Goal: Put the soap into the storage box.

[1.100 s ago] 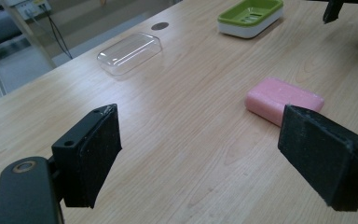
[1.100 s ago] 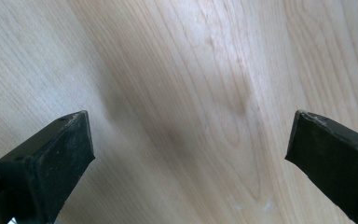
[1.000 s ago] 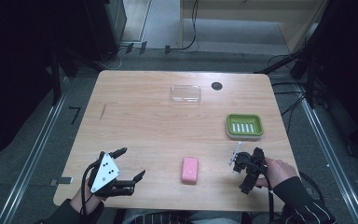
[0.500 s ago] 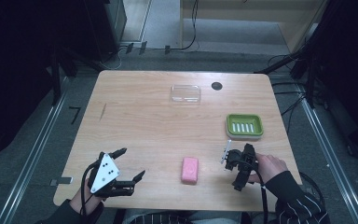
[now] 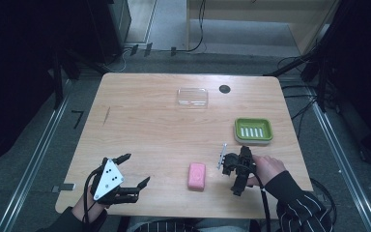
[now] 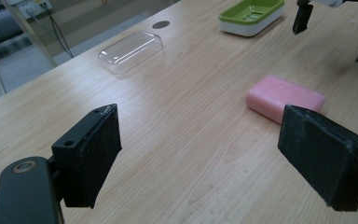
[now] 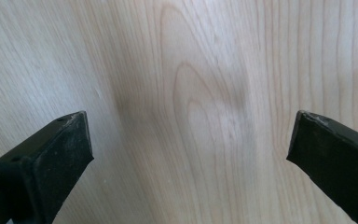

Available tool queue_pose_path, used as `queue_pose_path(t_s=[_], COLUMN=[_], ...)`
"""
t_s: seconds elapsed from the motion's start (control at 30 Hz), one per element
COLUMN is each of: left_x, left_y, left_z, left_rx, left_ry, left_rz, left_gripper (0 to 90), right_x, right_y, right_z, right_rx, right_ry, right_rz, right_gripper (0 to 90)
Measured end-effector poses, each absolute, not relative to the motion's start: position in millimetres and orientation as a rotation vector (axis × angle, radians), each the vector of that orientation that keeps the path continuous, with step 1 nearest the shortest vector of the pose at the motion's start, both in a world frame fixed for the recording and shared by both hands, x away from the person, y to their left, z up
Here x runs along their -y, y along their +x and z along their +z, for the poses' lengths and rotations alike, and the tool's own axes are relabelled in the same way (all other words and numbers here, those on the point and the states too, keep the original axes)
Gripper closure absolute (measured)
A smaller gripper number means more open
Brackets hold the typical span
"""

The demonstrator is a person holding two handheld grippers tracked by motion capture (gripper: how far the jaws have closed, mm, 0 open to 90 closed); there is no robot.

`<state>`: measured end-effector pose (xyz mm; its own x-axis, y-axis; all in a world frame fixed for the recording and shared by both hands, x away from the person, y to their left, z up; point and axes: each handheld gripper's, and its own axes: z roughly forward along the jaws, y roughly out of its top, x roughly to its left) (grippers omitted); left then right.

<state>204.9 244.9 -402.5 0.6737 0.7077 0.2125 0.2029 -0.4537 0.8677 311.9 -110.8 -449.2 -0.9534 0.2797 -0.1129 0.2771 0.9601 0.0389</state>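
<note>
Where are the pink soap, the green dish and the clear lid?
pink soap [image 5: 196, 176], high view, middle of its top face
green dish [image 5: 253, 130], high view, its slotted floor
clear lid [image 5: 192, 96], high view, middle of its top

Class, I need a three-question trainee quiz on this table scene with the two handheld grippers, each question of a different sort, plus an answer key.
1. True or false: the pink soap bar lies inside the green soap dish.
2. Which gripper is nearer the soap bar: A) left gripper B) right gripper?
3. Fill in: the clear plastic lid lies beside a small round black ____ in the table.

Key: 1 false; 2 B; 3 hole.
</note>
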Motion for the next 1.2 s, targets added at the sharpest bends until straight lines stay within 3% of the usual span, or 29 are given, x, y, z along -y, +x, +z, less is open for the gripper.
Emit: queue_pose_path(t_s=[1.2], left_x=[-245.2], left_y=[205.1], left_z=[-402.8], left_rx=[-0.708], left_ry=[1.996], left_rz=[0.713], left_gripper=[14.0], right_x=[33.9], right_y=[322.8], right_z=[-443.3], right_rx=[-3.092], right_ry=[0.176], right_rz=[0.091], right_gripper=[0.0])
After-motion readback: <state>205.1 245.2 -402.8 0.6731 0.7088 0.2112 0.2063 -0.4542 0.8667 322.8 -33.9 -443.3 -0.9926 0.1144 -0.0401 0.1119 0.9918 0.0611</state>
